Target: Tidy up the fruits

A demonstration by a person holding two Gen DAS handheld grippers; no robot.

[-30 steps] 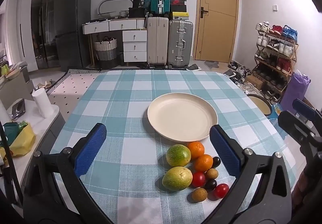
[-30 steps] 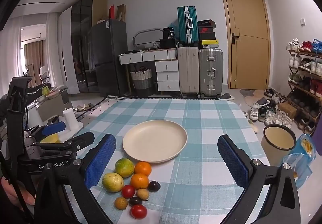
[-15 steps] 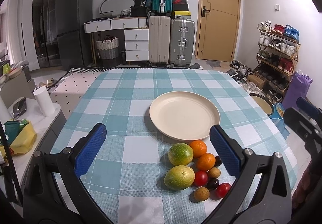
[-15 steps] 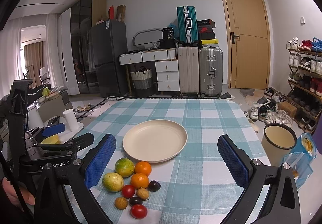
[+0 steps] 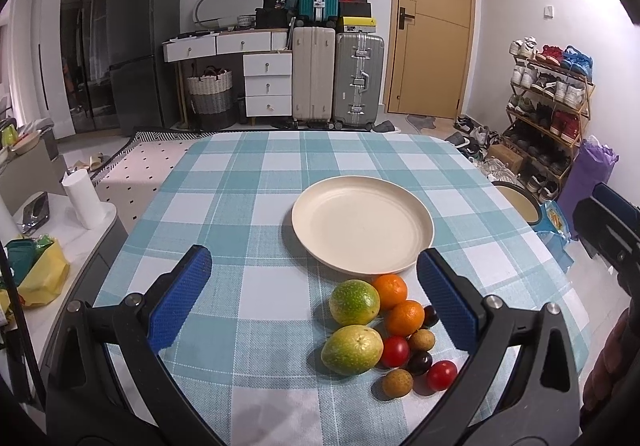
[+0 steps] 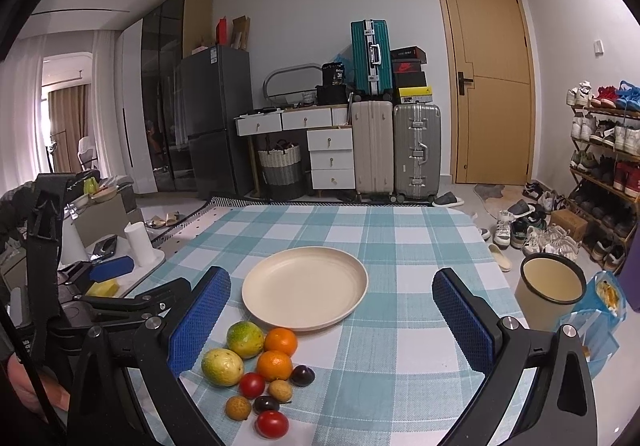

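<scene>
An empty cream plate [image 5: 362,224] [image 6: 305,288] lies mid-table on the teal checked cloth. Just in front of it sits a cluster of fruit: two green-yellow passion fruits [image 5: 352,349] [image 6: 222,361], two oranges [image 5: 405,318] [image 6: 274,365], two red tomatoes [image 5: 441,374] [image 6: 272,424], dark plums [image 5: 419,362] and brown longans [image 5: 397,383]. My left gripper [image 5: 316,300] is open and empty, hovering above the near table with the fruit between its fingers. My right gripper [image 6: 332,320] is open and empty, above the plate's near edge, with the fruit at its lower left.
A cream bin [image 6: 550,296] and a blue snack bag [image 6: 602,310] stand off the table's right side. A side counter with a paper roll [image 5: 82,201] lies left. Suitcases, drawers, fridge and shoe rack line the far room.
Both views have shifted slightly; the left gripper has drifted a little, so plate and fruit sit slightly farther right and lower in its view. Nothing was grasped.
</scene>
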